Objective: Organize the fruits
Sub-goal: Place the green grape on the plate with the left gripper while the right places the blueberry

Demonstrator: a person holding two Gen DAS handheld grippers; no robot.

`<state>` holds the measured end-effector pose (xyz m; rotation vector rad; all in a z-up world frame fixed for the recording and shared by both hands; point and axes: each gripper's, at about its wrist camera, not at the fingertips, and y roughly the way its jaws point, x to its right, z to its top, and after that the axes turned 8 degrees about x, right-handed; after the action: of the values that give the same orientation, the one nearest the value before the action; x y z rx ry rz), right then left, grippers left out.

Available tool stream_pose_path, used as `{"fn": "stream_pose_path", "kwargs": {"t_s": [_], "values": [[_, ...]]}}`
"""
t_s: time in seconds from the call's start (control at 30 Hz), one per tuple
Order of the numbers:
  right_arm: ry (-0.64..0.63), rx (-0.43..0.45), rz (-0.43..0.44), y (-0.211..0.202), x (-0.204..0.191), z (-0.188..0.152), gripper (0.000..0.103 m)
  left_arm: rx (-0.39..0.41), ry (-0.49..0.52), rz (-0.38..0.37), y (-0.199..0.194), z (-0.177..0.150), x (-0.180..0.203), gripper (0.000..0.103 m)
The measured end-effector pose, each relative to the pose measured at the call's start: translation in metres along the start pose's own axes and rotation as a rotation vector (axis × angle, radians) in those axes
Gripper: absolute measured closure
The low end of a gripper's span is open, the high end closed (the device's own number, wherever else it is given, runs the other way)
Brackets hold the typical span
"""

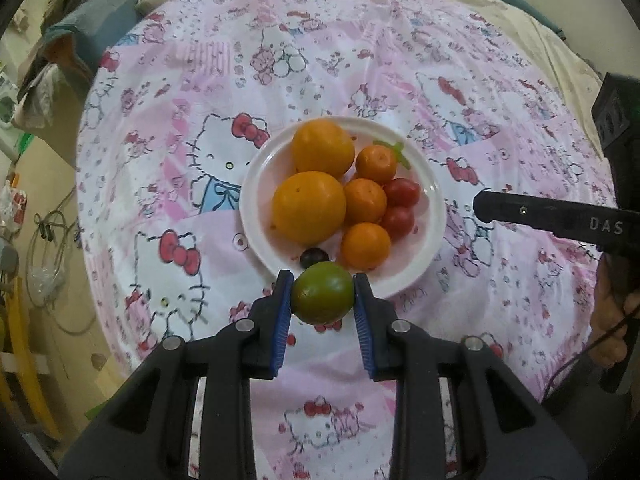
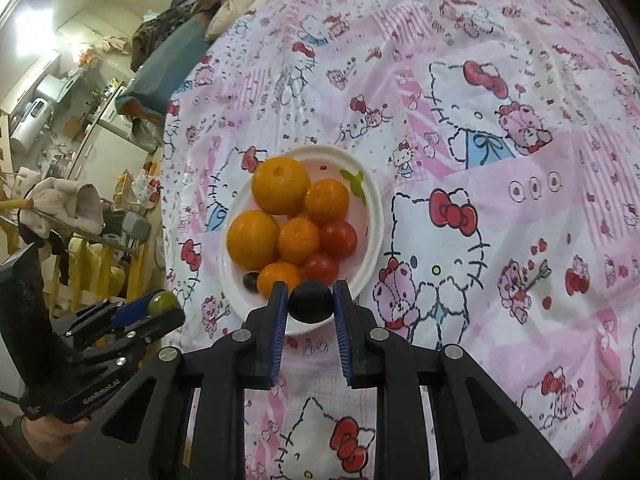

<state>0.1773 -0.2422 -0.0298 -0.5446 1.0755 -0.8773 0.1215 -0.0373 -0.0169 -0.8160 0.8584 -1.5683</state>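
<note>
A white plate (image 1: pixel 430 204) on the Hello Kitty cloth holds two large oranges (image 1: pixel 309 206), three small oranges (image 1: pixel 365 246), two red tomatoes (image 1: pixel 401 193) and a small dark grape (image 1: pixel 314 257). My left gripper (image 1: pixel 322 299) is shut on a green round fruit (image 1: pixel 322 298), just above the plate's near rim. My right gripper (image 2: pixel 311 301) is shut on a dark round fruit (image 2: pixel 311 301) over the plate's near edge (image 2: pixel 372 216). The left gripper with its green fruit (image 2: pixel 163 302) also shows at the left of the right wrist view.
The pink patterned cloth (image 1: pixel 460 80) covers a round table. A green leafy bit (image 1: pixel 400 154) lies on the plate's far side. Piled bedding and clothes (image 1: pixel 80 12) lie beyond the table's far left. Room clutter (image 2: pixel 60 128) stands to the left.
</note>
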Motion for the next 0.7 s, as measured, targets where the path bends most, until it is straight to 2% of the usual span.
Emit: {"fn": "stream_pose_path", "kwargs": {"t_s": [0.13, 0.23, 0.7], "values": [[-0.001, -0.034, -0.013, 0.019, 0.004, 0.005, 0.079, -0.012, 0.011, 0.006, 0.025, 0.001, -0.003, 0.077], [0.001, -0.067, -0.016, 0.035, 0.005, 0.005, 0.079, -0.038, -0.024, -0.018, 0.041, 0.000, -0.008, 0.077], [0.042, -0.124, 0.020, 0.056, 0.006, -0.004, 0.079, -0.072, -0.027, -0.051, 0.061, 0.001, -0.006, 0.077]]}}
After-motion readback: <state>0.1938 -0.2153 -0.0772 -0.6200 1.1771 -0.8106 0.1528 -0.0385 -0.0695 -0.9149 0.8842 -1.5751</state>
